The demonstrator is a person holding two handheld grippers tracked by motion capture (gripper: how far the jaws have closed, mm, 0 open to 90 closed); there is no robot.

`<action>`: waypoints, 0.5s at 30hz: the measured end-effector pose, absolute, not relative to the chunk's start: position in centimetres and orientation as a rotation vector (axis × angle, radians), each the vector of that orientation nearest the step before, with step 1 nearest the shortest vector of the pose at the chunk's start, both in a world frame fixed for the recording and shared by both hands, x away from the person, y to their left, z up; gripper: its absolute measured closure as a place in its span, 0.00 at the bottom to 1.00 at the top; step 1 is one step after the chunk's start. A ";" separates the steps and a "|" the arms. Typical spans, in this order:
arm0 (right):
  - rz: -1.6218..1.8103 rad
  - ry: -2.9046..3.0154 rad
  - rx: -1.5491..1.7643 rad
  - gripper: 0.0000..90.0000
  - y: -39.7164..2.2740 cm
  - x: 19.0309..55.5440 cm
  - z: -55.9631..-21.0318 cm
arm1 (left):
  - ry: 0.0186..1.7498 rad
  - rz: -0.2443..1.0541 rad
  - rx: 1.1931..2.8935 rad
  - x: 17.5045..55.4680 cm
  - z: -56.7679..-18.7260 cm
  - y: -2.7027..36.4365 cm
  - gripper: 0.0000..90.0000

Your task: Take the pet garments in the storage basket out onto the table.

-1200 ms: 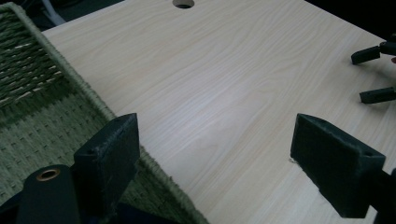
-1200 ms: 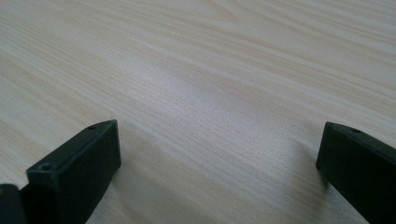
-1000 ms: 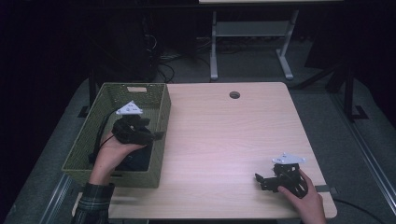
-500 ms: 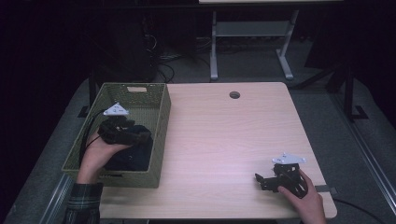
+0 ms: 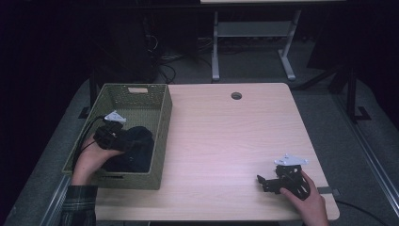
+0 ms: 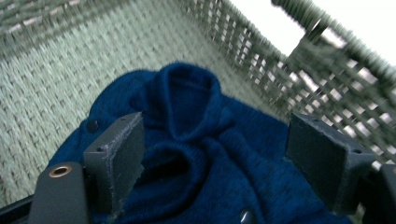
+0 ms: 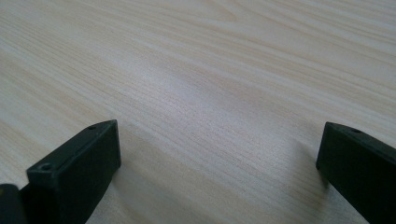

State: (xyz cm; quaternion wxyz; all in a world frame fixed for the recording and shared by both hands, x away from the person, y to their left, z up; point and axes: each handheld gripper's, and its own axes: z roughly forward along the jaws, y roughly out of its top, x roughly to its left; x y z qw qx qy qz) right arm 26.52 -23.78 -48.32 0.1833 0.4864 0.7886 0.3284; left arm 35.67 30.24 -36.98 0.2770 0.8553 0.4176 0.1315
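High view: a green woven basket (image 5: 162, 117), rectangular, sits at the left of a pale wood-grain table (image 5: 226, 136). Inside it lies a crumpled dark blue sweater (image 5: 136, 146), partly hidden by the left gripper (image 5: 123, 141). The right gripper (image 5: 262, 181) rests on the table, well apart from the basket.

Left gripper view: jaws wide, just above the knitted sweater (image 6: 196, 154); the basket's weave (image 6: 56, 84) is blurred.

Right gripper view: jaws wide over bare tabletop (image 7: 210, 84).
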 end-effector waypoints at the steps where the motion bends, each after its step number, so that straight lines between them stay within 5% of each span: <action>1: 0.927 2.224 1.372 0.00 -23.8 26.5 -48.3 | 1.121 0.340 2.308 35.8 -37.3 30.3 0.22; 15: 0.927 2.224 1.372 0.00 -23.8 26.5 -48.3 | 1.158 0.201 2.372 36.6 -40.1 30.7 0.25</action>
